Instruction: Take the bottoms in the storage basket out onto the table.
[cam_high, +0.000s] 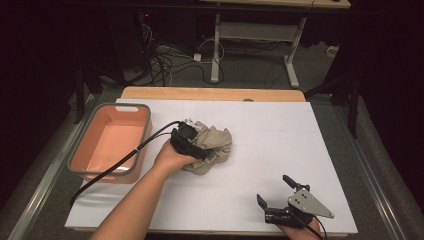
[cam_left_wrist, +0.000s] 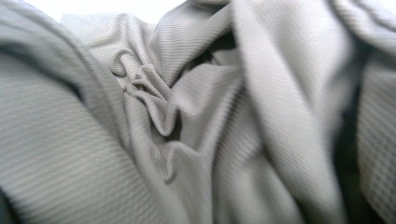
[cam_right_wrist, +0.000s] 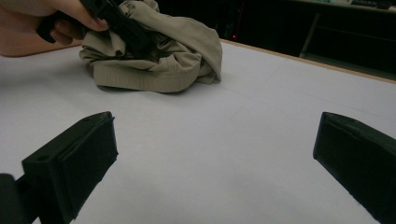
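Observation:
A crumpled beige cloth lies in a heap on the white table, left of centre. My left gripper is pushed into the heap's left side, with a hand around its body. Its jaws are buried in the folds, so I cannot tell how they stand. In the left gripper view the cloth sits very close, blurred and creased. The right gripper view has the cloth at the far left with the left gripper on top of it. My right gripper rests open near the table's front edge, nothing between its jaws.
An orange tub with a grey rim stands at the table's left, nothing in it. The left gripper's black cable runs across the tub's front corner. A wooden strip edges the table's far side, with desk legs and cables on the floor beyond.

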